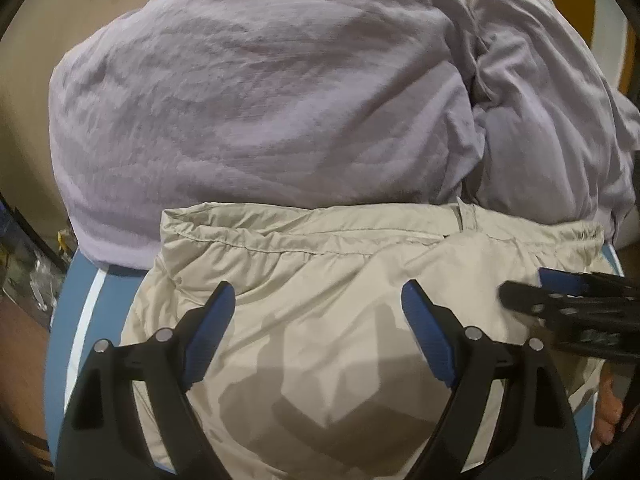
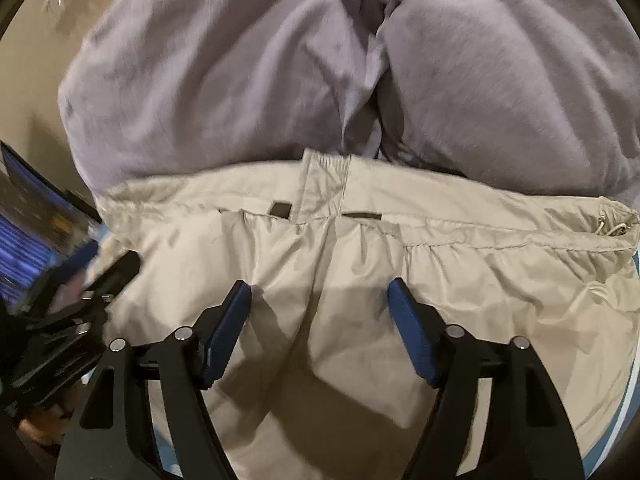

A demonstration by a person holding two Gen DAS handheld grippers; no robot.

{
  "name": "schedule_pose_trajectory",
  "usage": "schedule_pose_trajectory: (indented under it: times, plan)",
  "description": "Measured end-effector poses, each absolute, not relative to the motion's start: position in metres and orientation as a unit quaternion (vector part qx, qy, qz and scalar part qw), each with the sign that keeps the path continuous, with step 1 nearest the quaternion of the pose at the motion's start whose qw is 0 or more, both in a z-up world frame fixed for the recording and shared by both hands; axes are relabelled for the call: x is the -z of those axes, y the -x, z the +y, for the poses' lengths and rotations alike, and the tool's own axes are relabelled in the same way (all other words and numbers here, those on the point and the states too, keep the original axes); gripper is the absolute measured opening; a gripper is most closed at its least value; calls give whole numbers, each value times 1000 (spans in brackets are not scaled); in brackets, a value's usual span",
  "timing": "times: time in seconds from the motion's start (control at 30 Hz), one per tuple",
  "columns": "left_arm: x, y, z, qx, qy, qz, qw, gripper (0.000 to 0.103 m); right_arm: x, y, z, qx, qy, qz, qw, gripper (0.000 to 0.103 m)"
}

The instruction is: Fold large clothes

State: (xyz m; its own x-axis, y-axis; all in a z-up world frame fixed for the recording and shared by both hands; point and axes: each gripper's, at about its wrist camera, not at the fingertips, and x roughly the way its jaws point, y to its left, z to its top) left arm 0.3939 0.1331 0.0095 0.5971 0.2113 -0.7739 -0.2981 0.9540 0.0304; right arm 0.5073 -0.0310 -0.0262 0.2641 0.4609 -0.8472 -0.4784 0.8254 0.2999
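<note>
Left gripper (image 1: 318,296) jaws spread wide, nothing between them, blue pads (image 1: 218,320) poised over the beige trousers (image 1: 320,320). Right gripper (image 2: 320,292) likewise wide apart and empty, pointing forward toward the waistband (image 2: 400,208). Both sit side by side, low over the garment; contact with the cloth cannot be told.

The trousers lie flat on a blue surface (image 1: 76,308) with a white stripe, waistband at the far side, cloth running under and past both sets of jaws. Beyond the waistband, touching it, a heap of lilac fabric (image 1: 260,100) fills the upper half.

Left view only: the right gripper's fingers (image 1: 568,296) entering from the right edge, part of a bare hand (image 1: 608,420) at lower right, clutter on the floor at far left. Right view only: waistband centre seam, two dark belt-loop patches (image 2: 280,209), a drawstring end with metal eyelet (image 2: 612,226) at the right, and the left gripper blurred at the left edge (image 2: 80,300).
</note>
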Motion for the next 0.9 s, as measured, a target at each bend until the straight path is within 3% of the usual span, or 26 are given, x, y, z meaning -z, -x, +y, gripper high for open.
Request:
schedule_pose_trajectory:
  times: [0.03, 0.1, 0.2, 0.57, 0.9]
  plan:
    - [-9, -393, 132, -141, 49, 425, 893, 86, 32, -507, -29, -298, 8, 533, 792, 40]
    - [-9, -393, 131, -138, 46, 425, 893, 86, 37, -507, -27, -297, 6, 533, 792, 25]
    - [-9, -393, 133, -138, 46, 424, 894, 86, 31, -508, -29, -295, 6, 514, 805, 11]
    - [-8, -401, 136, -125, 62, 423, 895, 86, 11, -533, -33, -272, -19, 486, 830, 5]
    - [3, -409, 128, -98, 79, 425, 897, 86, 41, -548, -25, -244, -10, 497, 833, 3]
